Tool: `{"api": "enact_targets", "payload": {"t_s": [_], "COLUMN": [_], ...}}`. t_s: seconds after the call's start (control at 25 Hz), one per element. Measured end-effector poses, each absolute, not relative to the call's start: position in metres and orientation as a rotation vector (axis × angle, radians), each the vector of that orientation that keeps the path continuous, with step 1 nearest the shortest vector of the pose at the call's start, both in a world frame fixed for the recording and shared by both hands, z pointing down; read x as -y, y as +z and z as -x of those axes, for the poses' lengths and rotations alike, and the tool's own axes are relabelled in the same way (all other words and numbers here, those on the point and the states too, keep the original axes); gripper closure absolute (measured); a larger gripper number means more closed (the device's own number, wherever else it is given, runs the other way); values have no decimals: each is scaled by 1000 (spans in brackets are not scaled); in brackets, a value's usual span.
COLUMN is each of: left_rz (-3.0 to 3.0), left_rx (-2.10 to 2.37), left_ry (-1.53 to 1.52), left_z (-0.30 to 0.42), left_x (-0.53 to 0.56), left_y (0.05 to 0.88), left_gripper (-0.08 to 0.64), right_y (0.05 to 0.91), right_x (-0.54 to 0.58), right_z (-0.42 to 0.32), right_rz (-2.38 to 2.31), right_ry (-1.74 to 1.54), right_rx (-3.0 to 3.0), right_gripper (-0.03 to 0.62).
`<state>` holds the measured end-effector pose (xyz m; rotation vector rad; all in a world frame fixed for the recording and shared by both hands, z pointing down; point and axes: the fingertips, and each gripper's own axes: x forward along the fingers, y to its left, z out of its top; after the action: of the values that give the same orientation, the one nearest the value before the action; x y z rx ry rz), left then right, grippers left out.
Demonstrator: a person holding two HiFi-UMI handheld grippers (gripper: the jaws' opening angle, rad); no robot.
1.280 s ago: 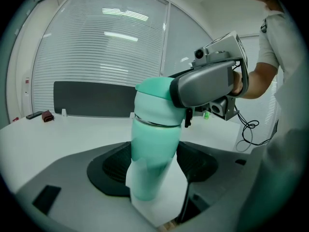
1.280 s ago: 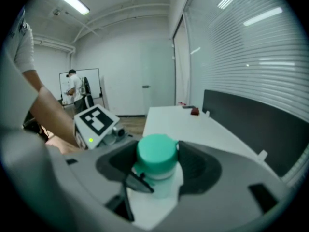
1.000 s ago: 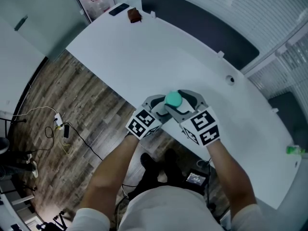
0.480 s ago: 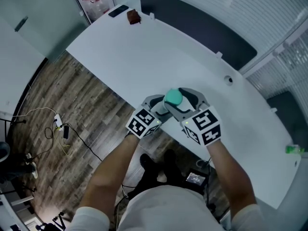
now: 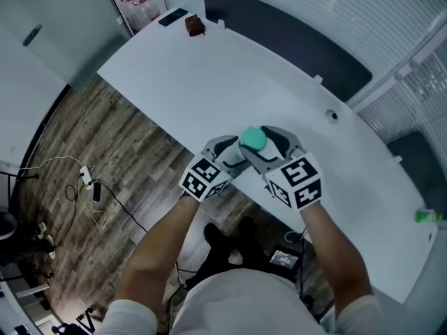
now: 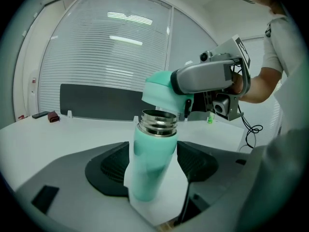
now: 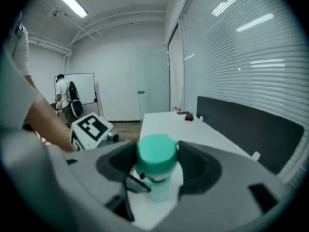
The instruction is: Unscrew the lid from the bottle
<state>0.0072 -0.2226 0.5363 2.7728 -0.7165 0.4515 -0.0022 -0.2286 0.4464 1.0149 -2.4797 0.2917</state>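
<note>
Desk [image 5: 209,82]: bottle [image 6: 147,178] in left gripper [image 6: 153,161], seemingly free lid [image 7: 155,152] in right gripper [image 7: 157,167]

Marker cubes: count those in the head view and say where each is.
2. One marker cube sits on the left gripper, lower left of the lid; the other on the right gripper, lower right. None seems hidden.

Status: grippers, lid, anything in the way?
Left gripper shut on bottle, right gripper shut on lid. Lid off, held just above the bare steel neck. Nothing in the way.
</note>
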Motion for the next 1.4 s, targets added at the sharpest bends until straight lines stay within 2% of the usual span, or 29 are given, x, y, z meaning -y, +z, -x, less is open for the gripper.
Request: {"api": "enact_targets", "payload": {"t_s": [0.36, 0.72, 1.12, 1.4], "left_rz": [-2763, -2760, -2688, -2605], "left_rx": [748, 821, 861, 875], "left_ry": [381, 172, -168, -358], "left_z": [12, 29, 50, 63], "left_x": [217, 218, 208, 180], "left_y": [521, 467, 393, 359], "left_gripper": [253, 261, 407, 463], "right_y": [441, 409, 374, 343], "right_x": [228, 230, 223, 209], "right_z": [-4, -11, -23, -37], "right_rz": [-1058, -1130, -1216, -1295], "right_ry": [303, 334, 424, 450], "right_rx": [2482, 2550, 2639, 2703], "right_gripper": [313, 313, 313, 313]}}
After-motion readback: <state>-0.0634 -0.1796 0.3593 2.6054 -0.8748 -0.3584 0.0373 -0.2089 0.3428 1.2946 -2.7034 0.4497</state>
